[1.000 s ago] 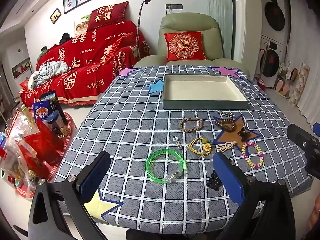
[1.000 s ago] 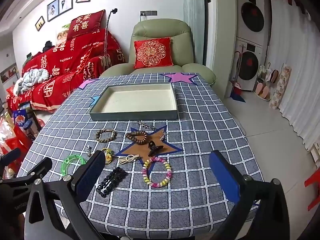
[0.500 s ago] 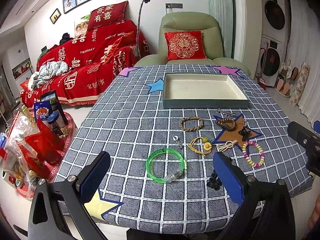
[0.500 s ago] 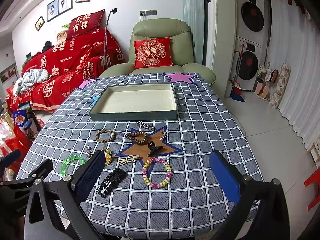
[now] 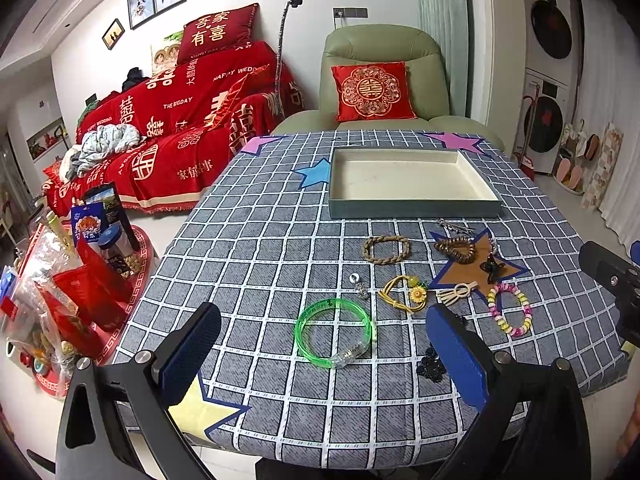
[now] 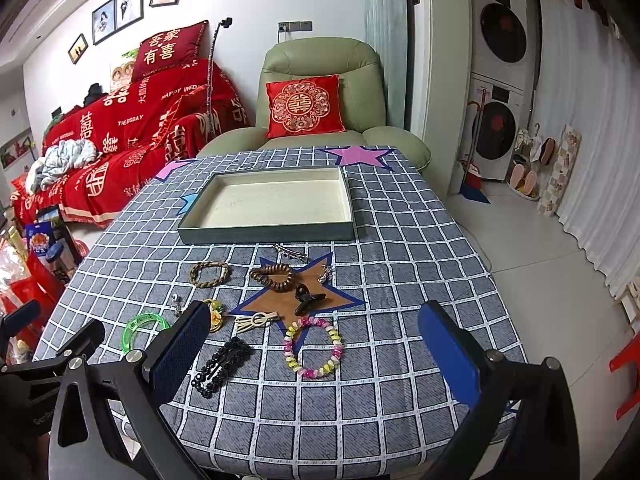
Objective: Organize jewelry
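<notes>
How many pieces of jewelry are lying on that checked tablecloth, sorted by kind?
Bracelets and bangles: 5 – green plastic bangle, braided tan rope bracelet, brown wooden bead bracelet, pastel bead bracelet, yellow cord bracelet with sunflower charm.
Hair clips: 4 – black beaded clip, dark claw clip, cream wooden clip, silver clip.
Small silver charms: 2 –.
Total: 11.

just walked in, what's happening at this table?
A person holds a two-finger gripper in each hand over a checked tablecloth to sort jewelry. Both the left gripper and right gripper are open and hold nothing. The shallow tray at the far side has nothing in it. A green bangle, a pastel bead bracelet, a black beaded clip, a braided bracelet and other pieces all lie loose on the cloth. No piece has gone into the tray yet.
</notes>
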Available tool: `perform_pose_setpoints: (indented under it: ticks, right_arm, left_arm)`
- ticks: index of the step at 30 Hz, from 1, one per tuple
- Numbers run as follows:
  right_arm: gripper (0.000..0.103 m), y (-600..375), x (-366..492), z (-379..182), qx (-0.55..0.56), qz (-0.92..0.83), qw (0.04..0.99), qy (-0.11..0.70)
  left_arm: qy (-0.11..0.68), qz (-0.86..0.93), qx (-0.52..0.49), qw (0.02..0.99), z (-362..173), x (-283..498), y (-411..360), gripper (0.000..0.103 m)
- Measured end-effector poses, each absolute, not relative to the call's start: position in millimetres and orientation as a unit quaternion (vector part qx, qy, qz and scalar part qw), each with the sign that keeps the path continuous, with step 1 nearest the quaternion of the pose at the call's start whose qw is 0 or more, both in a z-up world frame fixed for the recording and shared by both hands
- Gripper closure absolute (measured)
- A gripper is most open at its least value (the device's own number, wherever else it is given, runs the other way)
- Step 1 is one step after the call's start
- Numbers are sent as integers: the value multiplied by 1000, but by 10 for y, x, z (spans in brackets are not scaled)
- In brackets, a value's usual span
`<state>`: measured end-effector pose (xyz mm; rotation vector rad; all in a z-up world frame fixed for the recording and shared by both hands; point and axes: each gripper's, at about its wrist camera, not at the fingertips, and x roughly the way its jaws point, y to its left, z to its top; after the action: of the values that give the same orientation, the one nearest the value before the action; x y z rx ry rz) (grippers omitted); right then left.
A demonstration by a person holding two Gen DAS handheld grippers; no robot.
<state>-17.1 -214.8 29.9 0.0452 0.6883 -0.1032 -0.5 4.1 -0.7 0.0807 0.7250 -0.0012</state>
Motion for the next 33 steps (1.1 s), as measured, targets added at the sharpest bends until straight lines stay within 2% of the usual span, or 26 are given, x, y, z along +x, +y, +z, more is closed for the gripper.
perform_pose_setpoints:
  ticks: [33]
  right_arm:
    - [0, -2157, -156, 301, 24, -51, 939, 339]
  left_arm:
    - [356, 2, 37, 934, 1, -3, 60, 0]
